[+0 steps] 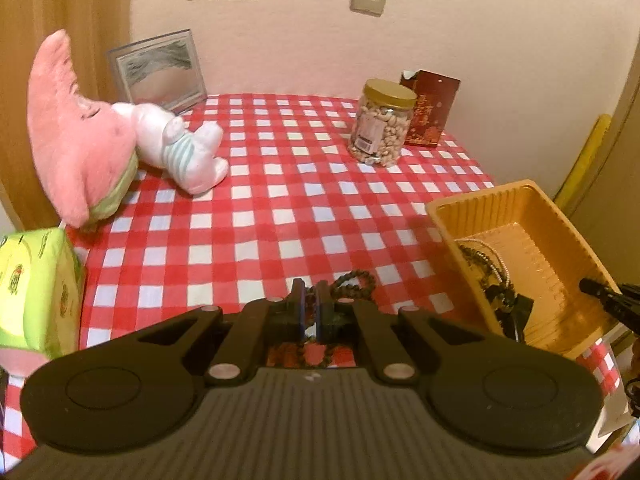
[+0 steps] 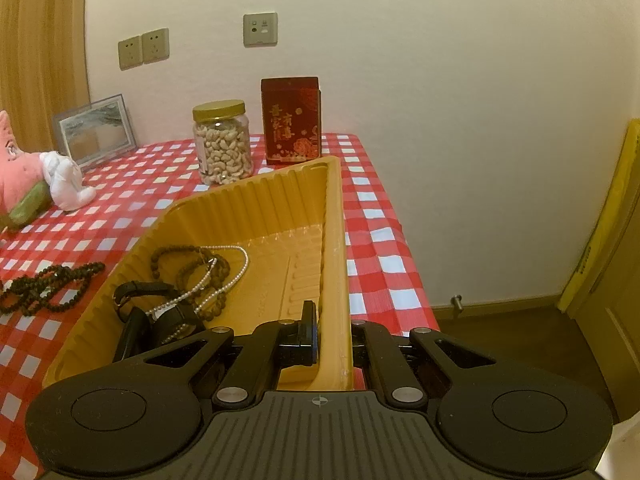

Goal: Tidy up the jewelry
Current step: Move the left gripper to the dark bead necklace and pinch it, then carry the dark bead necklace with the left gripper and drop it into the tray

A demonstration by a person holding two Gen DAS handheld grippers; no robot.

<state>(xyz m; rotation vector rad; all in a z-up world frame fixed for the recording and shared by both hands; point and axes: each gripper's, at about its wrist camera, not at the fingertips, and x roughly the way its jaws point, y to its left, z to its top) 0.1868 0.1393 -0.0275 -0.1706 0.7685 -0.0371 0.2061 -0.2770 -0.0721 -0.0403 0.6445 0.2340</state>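
My left gripper (image 1: 310, 285) is shut on a dark wooden bead strand (image 1: 356, 282); its loops trail beside and below the fingers over the checked cloth. In the right wrist view the bead strand (image 2: 52, 284) spreads on the cloth left of the yellow tray (image 2: 256, 190). My right gripper (image 2: 334, 332) is shut on the tray's right wall, one finger inside and one outside. It also shows in the left wrist view as the right gripper (image 1: 612, 300) at the yellow tray (image 1: 500, 200). Inside lie a pearl necklace (image 2: 230, 280), brown bead bracelets (image 2: 188, 264) and a black watch (image 2: 140, 290).
A cashew jar (image 1: 384, 124) and a red box (image 1: 434, 108) stand at the back. A pink plush (image 1: 76, 132), a white plush (image 1: 188, 148) and a picture frame (image 1: 158, 68) fill the left. A green tissue pack (image 1: 32, 288) sits near left. The table edge (image 2: 400, 240) drops right of the tray.
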